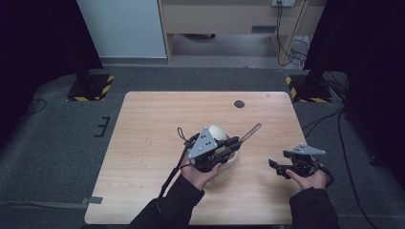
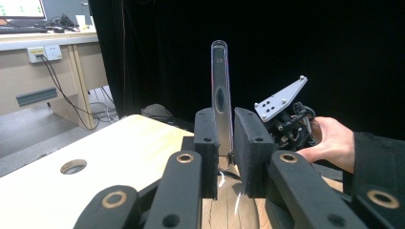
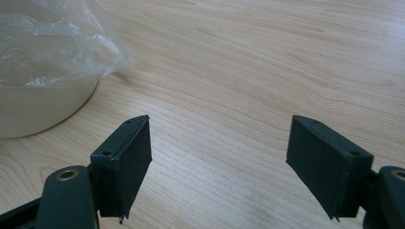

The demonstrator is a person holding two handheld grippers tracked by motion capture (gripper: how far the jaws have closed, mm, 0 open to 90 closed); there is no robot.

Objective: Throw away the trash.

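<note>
Left gripper view looks along the left claw (image 2: 224, 143), whose two black pads are clamped on the flat handle of a metal utensil (image 2: 221, 95). The handle stands up between the pads and rises well above them; its working end is hidden below the jaws, so I cannot tell what kind of utensil it is. Beyond the pads, on the right of this view, a hand holds the right claw (image 2: 286, 131) with its grey three-cornered plate on top.

In the high view the left claw (image 1: 228, 148) sits over a pale bowl (image 1: 220, 133) near the middle of the table (image 1: 143, 143), and the utensil's handle (image 1: 250, 132) slants out from the claw toward the far right. A black cable trails from this claw back along the dark sleeve.

Right gripper view shows the right claw (image 3: 219, 162) with its jaws spread wide and nothing between them, only bare wood grain beneath. At the upper left of that view stands the pale bowl (image 3: 33, 105), with crumpled clear plastic film (image 3: 52, 43) over its top and spilling past its rim. In the high view the right claw (image 1: 273, 167) is held low over the table, to the right of the bowl and clearly apart from it, pointing toward it.

A round cable hole (image 1: 239, 104) lies in the table's far edge.
</note>
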